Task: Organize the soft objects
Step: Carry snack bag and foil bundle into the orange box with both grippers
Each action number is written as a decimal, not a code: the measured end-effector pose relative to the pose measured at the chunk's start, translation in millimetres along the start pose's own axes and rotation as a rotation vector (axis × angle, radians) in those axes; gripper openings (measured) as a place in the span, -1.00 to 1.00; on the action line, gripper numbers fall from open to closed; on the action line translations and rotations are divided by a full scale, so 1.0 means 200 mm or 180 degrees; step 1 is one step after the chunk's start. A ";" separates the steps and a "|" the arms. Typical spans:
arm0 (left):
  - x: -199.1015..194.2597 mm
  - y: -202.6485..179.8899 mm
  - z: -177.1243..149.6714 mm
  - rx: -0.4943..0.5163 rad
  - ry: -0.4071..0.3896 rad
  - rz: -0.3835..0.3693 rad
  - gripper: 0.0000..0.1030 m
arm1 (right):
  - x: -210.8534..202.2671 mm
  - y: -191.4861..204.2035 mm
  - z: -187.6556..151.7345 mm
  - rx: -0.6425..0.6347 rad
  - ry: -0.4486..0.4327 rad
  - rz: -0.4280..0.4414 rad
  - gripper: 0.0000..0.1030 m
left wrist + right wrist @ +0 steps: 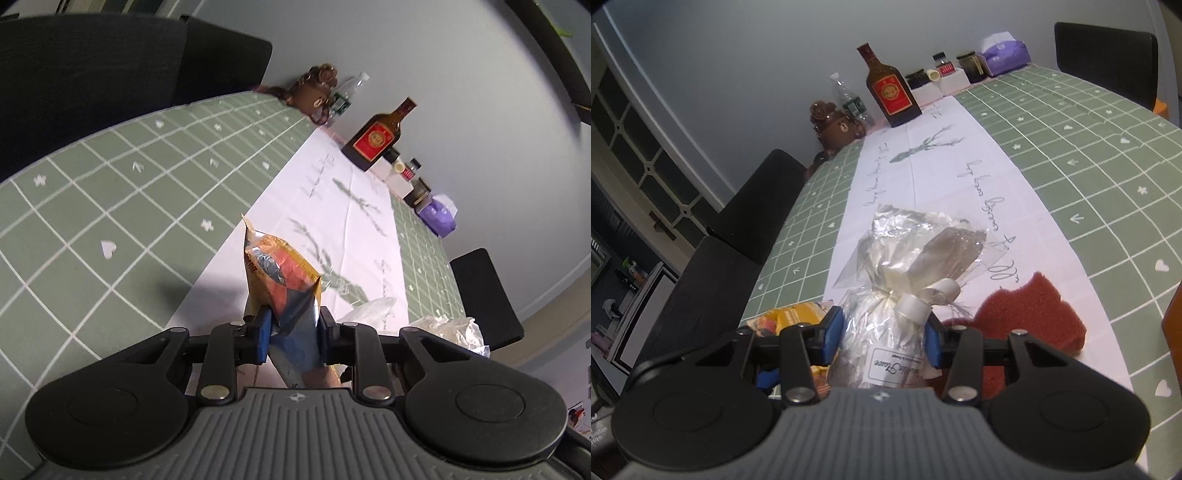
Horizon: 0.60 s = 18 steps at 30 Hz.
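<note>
My left gripper (291, 332) is shut on a yellow, orange and silver snack packet (280, 273) and holds it up over the white table runner (332, 206). My right gripper (881, 339) is shut on a clear cellophane bag tied with a white ribbon (905, 269), its top fanned out above the runner (923, 177). The snack packet also shows in the right wrist view (790, 315), at the left beside the right gripper. The cellophane bag shows in the left wrist view (454, 326) at the lower right. A dark red sponge (1030, 314) lies on the runner right of the right gripper.
At the far wall stand a brown plush bear (838, 127), a clear water bottle (849, 98), a brown liquor bottle (890, 88), small jars on white boxes (945, 70) and a purple tissue pack (1004, 53). Black chairs (753, 199) flank the green checked tablecloth (1108, 155).
</note>
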<state>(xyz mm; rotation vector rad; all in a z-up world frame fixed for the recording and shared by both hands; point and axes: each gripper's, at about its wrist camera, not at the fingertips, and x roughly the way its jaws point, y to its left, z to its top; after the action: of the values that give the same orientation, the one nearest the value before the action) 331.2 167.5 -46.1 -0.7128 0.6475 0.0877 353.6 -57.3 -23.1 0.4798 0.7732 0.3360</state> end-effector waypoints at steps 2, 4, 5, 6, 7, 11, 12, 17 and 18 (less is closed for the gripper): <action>-0.06 -0.02 0.01 0.0035 -0.0073 -0.0030 -0.45 | -0.04 0.01 0.01 -0.0034 -0.0074 0.0035 -0.13; -0.12 -0.04 0.02 0.0079 -0.0162 -0.0048 -0.45 | -0.08 0.03 0.02 -0.0082 -0.0142 0.0077 -0.13; -0.15 -0.06 0.03 0.0128 -0.0220 -0.0058 -0.45 | -0.10 0.03 0.02 -0.0101 -0.0170 0.0086 -0.13; -0.19 -0.08 0.03 0.0172 -0.0271 -0.0060 -0.45 | -0.12 0.04 0.03 -0.0117 -0.0186 0.0084 -0.13; -0.22 -0.10 0.03 0.0207 -0.0317 -0.0056 -0.45 | -0.14 0.05 0.04 -0.0131 -0.0201 0.0087 -0.13; -0.36 -0.15 0.03 0.0301 -0.0474 -0.0077 -0.45 | -0.24 0.07 0.07 -0.0206 -0.0294 0.0148 -0.12; -0.39 -0.16 0.03 0.0331 -0.0503 -0.0068 -0.45 | -0.26 0.08 0.07 -0.0234 -0.0306 0.0139 -0.11; -0.55 -0.21 0.00 0.0450 -0.0590 -0.0150 -0.45 | -0.40 0.06 0.06 -0.0298 -0.0342 0.0092 -0.11; -0.58 -0.22 -0.02 0.0492 -0.0600 -0.0168 -0.45 | -0.43 0.06 0.05 -0.0316 -0.0361 0.0099 -0.11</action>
<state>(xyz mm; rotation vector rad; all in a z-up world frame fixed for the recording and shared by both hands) 248.5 147.9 45.6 -0.5641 0.4493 0.0546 301.2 -89.5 40.0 0.4141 0.6365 0.3711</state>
